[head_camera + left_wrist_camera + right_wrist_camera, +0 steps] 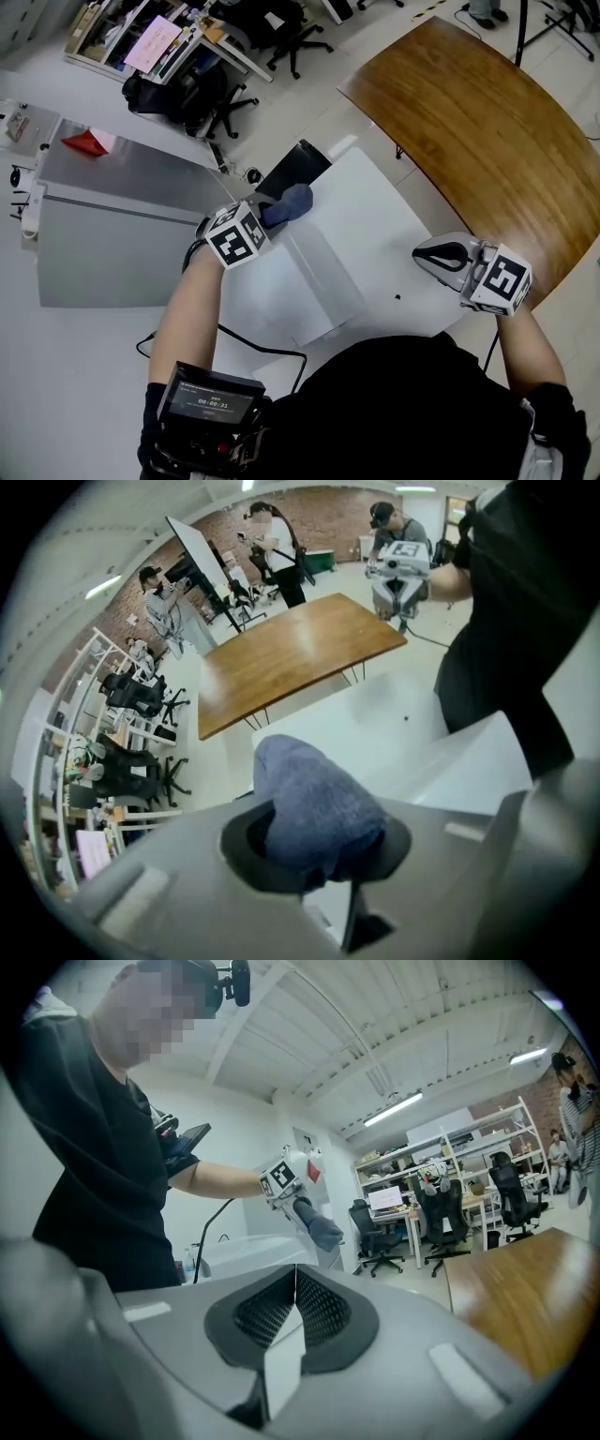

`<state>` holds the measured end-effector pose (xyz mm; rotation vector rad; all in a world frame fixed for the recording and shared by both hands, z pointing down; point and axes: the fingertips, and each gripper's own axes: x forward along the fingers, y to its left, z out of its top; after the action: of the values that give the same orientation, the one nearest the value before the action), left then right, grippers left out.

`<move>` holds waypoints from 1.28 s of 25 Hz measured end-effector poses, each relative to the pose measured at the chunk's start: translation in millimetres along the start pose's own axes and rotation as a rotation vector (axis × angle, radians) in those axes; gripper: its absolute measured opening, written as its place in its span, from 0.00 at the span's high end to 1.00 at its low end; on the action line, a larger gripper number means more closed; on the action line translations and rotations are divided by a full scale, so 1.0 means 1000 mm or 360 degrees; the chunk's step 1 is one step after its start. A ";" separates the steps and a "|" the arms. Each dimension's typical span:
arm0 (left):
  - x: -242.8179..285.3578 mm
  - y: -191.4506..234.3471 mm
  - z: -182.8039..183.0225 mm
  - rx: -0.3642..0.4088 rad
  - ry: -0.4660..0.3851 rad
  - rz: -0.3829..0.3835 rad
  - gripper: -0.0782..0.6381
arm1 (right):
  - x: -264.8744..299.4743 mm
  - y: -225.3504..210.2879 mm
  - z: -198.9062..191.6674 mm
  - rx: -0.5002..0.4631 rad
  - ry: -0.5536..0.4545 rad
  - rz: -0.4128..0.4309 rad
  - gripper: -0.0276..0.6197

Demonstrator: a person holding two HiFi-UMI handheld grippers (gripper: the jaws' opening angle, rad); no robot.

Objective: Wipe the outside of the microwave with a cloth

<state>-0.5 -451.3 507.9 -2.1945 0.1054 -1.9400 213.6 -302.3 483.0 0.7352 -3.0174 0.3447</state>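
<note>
Seen from above, the white microwave point(314, 277) stands on a white table point(422, 220), with its dark front point(292, 169) at the far end. My left gripper point(272, 214) is shut on a blue-grey cloth point(287, 203) and holds it over the microwave's far left top edge. In the left gripper view the cloth point(314, 803) bulges out between the jaws, with the microwave's top point(469, 761) to the right. My right gripper point(441, 258) hovers over the table right of the microwave, shut with nothing in it. The right gripper view shows the left gripper point(286, 1185) and the cloth point(321, 1227) across from it.
A curved brown wooden table point(469, 122) lies beyond the white one to the right. A grey cabinet point(112, 220) stands to the left. Office chairs point(211, 103) and shelves are at the back. A black cable point(272, 342) runs along the table's near edge. People stand far off point(272, 546).
</note>
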 end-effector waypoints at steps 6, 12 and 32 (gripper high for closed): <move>0.018 -0.005 -0.032 0.0118 0.0324 -0.0223 0.79 | -0.004 -0.002 -0.013 0.0024 0.0004 -0.0009 0.95; -0.020 0.007 -0.047 0.0526 0.0823 -0.0489 0.79 | -0.034 -0.013 -0.025 0.0126 -0.0022 -0.0106 0.95; 0.099 -0.040 -0.066 0.0495 0.1387 -0.1287 0.80 | -0.075 -0.043 -0.064 0.0289 0.0017 -0.0264 0.95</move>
<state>-56.1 -438.8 619.3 -1.1104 -1.0077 -2.9185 297.7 -291.6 549.4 0.9846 -2.9157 0.6194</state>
